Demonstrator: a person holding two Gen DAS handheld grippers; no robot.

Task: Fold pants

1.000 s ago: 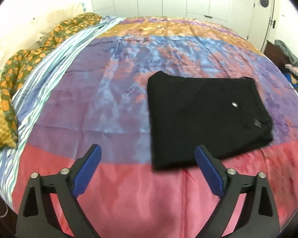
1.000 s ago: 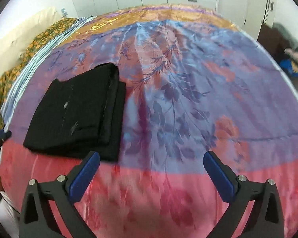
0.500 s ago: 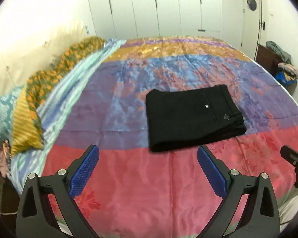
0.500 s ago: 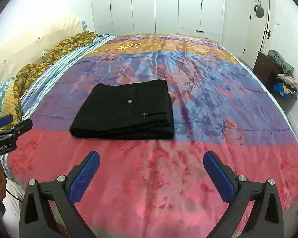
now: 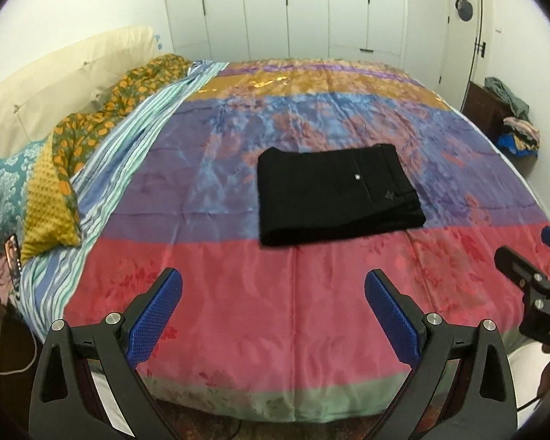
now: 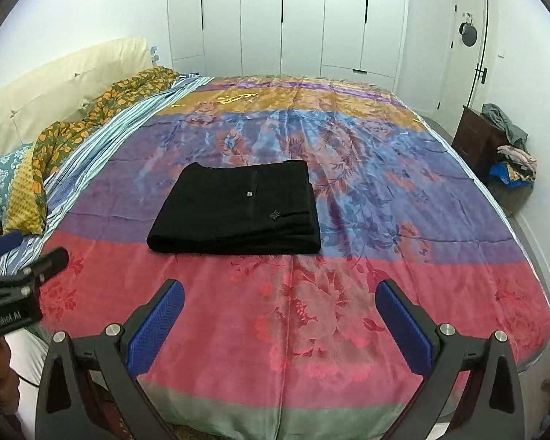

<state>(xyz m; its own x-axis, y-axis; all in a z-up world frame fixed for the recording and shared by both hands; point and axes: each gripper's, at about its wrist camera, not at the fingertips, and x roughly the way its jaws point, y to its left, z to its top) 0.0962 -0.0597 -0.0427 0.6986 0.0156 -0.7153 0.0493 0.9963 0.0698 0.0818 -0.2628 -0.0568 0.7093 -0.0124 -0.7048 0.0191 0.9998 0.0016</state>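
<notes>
Both grippers have drawn back from the bed since a second ago, when the cloth filled the views at close range; the whole mattress and the room behind it now show. Black pants lie folded into a flat, thick rectangle on a glossy, satin-like bedspread banded in gold, blue, purple, red and green with a woven floral pattern. A small pale button and a tiny emblem show on the upper face of the fabric, and the stacked layers are visible along its right edge. The bundle sits across the seam of the purple and red bands, near the middle of the bed.

The left gripper hangs over the red band near the foot of the bed with its jaws spread wide and nothing between them; its blue, dimpled pads sit on black angular arms with silver bolts. The pants lie well beyond its fingertips, slightly to the right. The right gripper is likewise spread wide and empty, and in its view the pants lie well ahead, a little to the left.

A striped sheet, an orange-patterned quilt and a cream headboard line the left side; white wardrobe doors stand behind.
</notes>
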